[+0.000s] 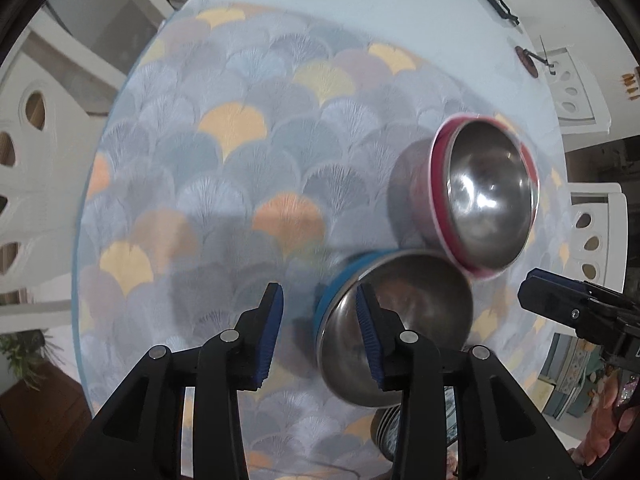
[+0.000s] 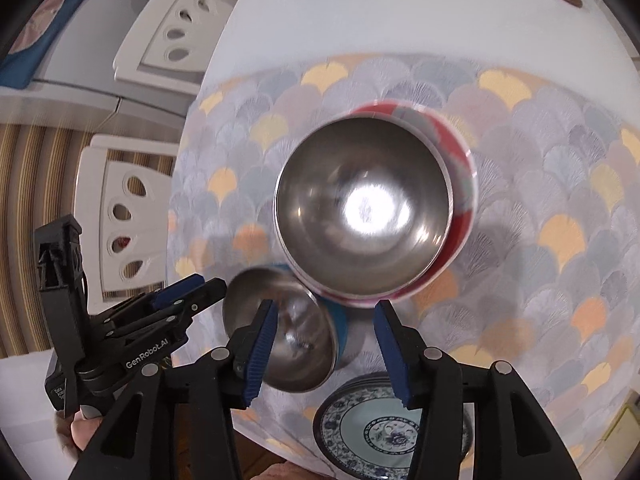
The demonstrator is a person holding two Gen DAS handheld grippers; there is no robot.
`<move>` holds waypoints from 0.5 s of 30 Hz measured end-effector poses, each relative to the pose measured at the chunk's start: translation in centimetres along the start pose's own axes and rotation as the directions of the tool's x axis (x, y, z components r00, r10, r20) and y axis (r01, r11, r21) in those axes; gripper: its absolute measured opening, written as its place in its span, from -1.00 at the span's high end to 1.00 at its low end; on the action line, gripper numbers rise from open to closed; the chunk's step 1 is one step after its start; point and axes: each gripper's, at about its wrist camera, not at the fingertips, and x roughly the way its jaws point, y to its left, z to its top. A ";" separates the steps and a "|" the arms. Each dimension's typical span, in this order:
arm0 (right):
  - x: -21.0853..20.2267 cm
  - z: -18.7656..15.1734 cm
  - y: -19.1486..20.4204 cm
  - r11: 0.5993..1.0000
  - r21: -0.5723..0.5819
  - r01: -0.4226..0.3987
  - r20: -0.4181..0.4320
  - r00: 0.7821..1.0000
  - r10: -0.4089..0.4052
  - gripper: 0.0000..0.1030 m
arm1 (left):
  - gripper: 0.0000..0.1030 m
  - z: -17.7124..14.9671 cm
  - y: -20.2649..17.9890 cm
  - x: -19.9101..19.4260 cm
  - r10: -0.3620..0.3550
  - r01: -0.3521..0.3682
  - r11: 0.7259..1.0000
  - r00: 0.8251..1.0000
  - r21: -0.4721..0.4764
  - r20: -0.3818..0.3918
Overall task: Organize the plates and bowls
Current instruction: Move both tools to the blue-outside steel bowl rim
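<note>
On the round table [image 1: 240, 80] with its fan-patterned cloth sit two steel-lined bowls, touching each other: a red bowl [image 2: 372, 204] and a blue bowl [image 1: 396, 324], with a stack of blue-and-white plates [image 2: 384, 428] near the table's edge. The bowls look light and stiff, with smooth metal insides that are likely slippery; the rim is the natural place to pinch, one finger inside and one outside. The plates look like ceramic, heavier and breakable, and are best taken by the lip. The left gripper [image 1: 320, 336] points steeply down beside the blue bowl, its jaws partly apart and empty; one finger overlaps the bowl's rim in the left wrist view, but whether it touches I cannot tell. The right gripper [image 2: 324, 344] tilts down over the spot where the two bowls meet, jaws moderately apart and holding nothing, with the red bowl just ahead of its fingertips.
</note>
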 end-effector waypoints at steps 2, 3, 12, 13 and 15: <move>0.7 -0.5 0.1 1.000 -0.003 0.004 -0.013 1.000 -0.004 0.06 | 0.32 -0.5 0.1 0.6 0.001 -0.001 1.000 1.000 0.002 -0.012; 1.0 -0.7 0.2 1.000 -0.004 0.007 -0.018 1.000 -0.007 0.06 | 0.32 -0.7 0.2 0.9 0.001 -0.001 1.000 1.000 0.002 -0.019; 5.9 -2.6 -0.4 1.000 0.019 0.017 -0.090 0.996 -0.015 0.06 | 0.32 -2.2 0.0 4.0 0.010 -0.008 1.000 0.997 0.025 -0.078; 6.4 -2.7 -0.5 1.000 0.021 0.020 -0.097 0.995 -0.018 0.06 | 0.32 -2.4 0.0 4.3 0.012 -0.010 1.000 0.996 0.029 -0.083; 7.5 -3.0 -0.5 0.999 0.021 0.028 -0.110 0.994 -0.026 0.06 | 0.32 -2.6 0.0 4.9 0.014 -0.011 0.999 0.995 0.033 -0.094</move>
